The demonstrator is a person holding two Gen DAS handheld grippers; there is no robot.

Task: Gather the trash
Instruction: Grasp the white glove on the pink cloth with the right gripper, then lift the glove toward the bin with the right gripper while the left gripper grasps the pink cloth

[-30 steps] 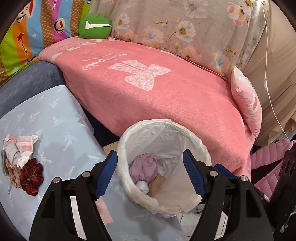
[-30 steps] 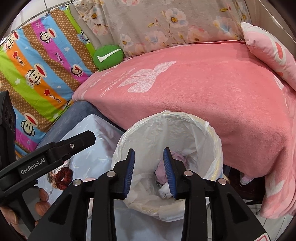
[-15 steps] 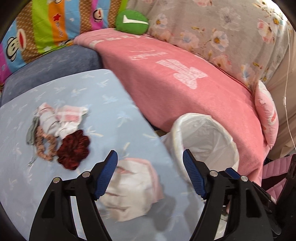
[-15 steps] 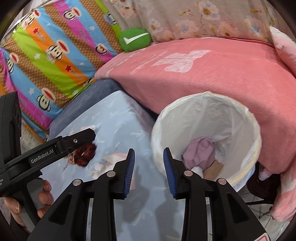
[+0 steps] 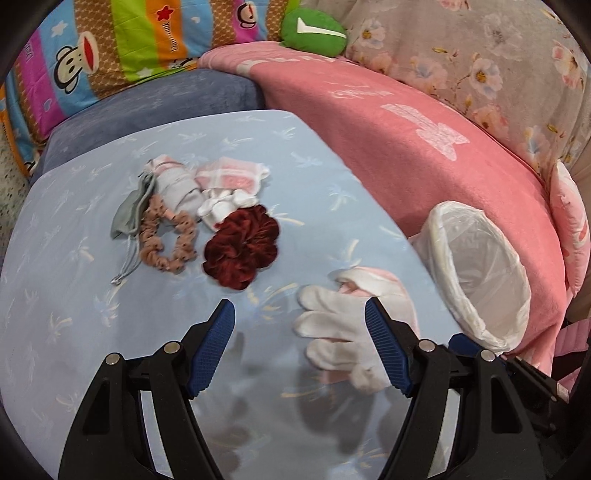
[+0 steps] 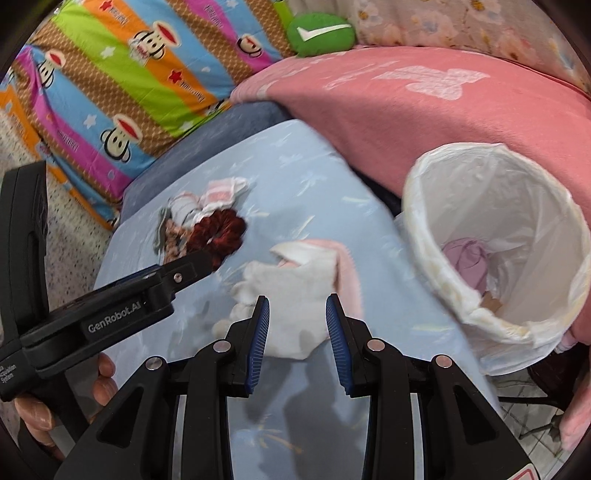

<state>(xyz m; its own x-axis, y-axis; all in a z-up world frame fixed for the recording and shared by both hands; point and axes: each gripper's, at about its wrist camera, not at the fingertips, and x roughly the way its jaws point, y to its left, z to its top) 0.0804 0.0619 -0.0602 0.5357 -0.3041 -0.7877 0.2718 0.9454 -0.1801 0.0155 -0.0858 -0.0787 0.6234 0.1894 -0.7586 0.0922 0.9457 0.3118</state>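
Currently, notes by item:
Left hand-held gripper (image 5: 299, 341): I hold it above the surface, jaws spread wide, nothing between them; its right finger overlaps the glove's edge in view.
Right hand-held gripper (image 6: 297, 332): I hold it over the glove, jaws parted moderately, nothing pinched; whether the pads touch the glove I cannot tell.
White glove (image 5: 336, 325): lies flat on the surface with a pink cloth (image 5: 399, 288) beside and partly under it, near the edge closest to the bin.
Surface (image 5: 74, 314): covered in light blue cloth with a pale palm print.
Trash bin (image 6: 498, 254): white-lined, stands just beside the surface, against the pink blanket (image 6: 424, 110); a purple crumpled item (image 6: 467, 258) and a brown scrap sit inside.
Other items: dark red scrunchie (image 5: 242, 249), tan spotted scrunchie (image 5: 166, 236), grey pouch with cord (image 5: 129, 218), pink-and-white socks or cloths (image 5: 221, 184), clustered farther back on the surface.
Background: striped monkey-print cushion (image 6: 122, 85), green cushion with a white tick (image 6: 321, 33).
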